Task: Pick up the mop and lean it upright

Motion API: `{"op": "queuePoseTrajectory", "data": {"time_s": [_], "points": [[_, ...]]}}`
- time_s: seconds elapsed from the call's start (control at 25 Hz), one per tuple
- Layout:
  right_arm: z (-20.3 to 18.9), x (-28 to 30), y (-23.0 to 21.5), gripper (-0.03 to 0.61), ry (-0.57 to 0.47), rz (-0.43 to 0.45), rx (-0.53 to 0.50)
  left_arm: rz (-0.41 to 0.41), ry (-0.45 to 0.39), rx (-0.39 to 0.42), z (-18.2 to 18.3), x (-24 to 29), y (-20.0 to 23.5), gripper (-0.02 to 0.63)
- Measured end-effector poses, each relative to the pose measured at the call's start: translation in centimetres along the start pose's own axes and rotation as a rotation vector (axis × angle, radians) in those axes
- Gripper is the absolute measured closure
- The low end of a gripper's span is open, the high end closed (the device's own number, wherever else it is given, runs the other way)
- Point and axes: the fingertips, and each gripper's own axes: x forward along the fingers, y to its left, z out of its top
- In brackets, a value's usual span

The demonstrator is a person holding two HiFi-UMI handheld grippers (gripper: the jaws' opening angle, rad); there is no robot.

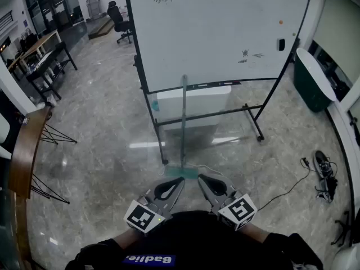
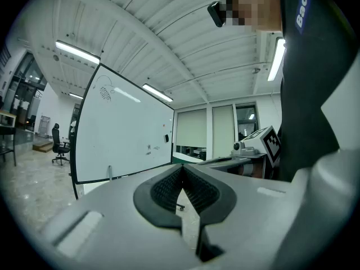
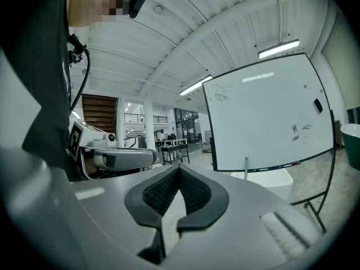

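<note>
Two clenched, empty units, left gripper (image 1: 180, 180) and right gripper (image 1: 201, 178), sat lower centre; mop (image 1: 184, 122) stood just above, handle running up-frame against whiteboard (image 1: 214, 32), about equally near both.

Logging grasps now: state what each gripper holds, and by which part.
Nothing is held. The left gripper and the right gripper are both shut with nothing between their jaws; the mop stands apart from them, against the whiteboard.
</note>
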Motion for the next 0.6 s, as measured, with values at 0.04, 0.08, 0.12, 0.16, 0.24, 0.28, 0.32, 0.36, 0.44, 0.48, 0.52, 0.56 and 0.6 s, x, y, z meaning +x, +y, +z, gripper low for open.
{"op": "queuePoseTrajectory", "data": {"time_s": [0.04,0.08,0.12,0.16,0.24,0.28,0.32,0.36,0.44,0.48,0.52,0.56,0.6], "points": [[-0.1,-0.1,-0.1,0.577,-0.001,0.0,0.002,0.001,-0.002,-0.001,-0.1,0.1,-0.1,0.594],[-0.2,-0.1,-0.1,0.577,0.0,0.0,0.004,0.002,-0.003,-0.002,-0.2,0.2,-0.1,0.594],[-0.2,-0.1,-0.2,0.577,0.001,0.0,0.006,0.003,-0.003,-0.003,-0.3,0.3,-0.1,0.594],[-0.2,-0.1,-0.2,0.577,0.004,0.001,0.009,0.003,-0.002,-0.004,-0.4,0.4,-0.1,0.594],[-0.2,-0.2,-0.3,0.577,0.014,0.003,0.015,0.004,0.004,-0.005,-0.6,0.7,-0.1,0.594],[-0.3,-0.2,-0.4,0.577,0.017,0.005,0.016,0.006,0.007,-0.007,-0.7,0.8,-0.2,0.594],[-0.4,-0.3,-0.6,0.577,0.017,0.007,0.017,0.008,0.009,-0.009,-0.7,1.1,-0.2,0.594],[-0.4,-0.3,-0.9,0.577,0.016,0.01,0.02,0.012,0.01,-0.012,-0.7,1.3,-0.2,0.594],[-0.5,-0.5,-1.4,0.575,0.01,0.013,0.03,0.023,0.009,-0.017,-0.6,1.7,-0.2,0.594],[-0.5,-0.7,-1.6,0.575,0.006,0.014,0.032,0.031,0.009,-0.019,-0.7,1.8,-0.2,0.594],[-0.6,-0.9,-1.9,0.574,0.002,0.015,0.033,0.039,0.011,-0.02,-0.7,1.9,-0.2,0.594],[-0.6,-1.0,-2.2,0.574,0.0,0.017,0.034,0.047,0.012,-0.02,-0.7,2.1,-0.3,0.594],[-0.6,-1.2,-2.4,0.574,0.001,0.018,0.038,0.054,0.014,-0.019,-0.8,2.3,-0.3,0.594]]}}
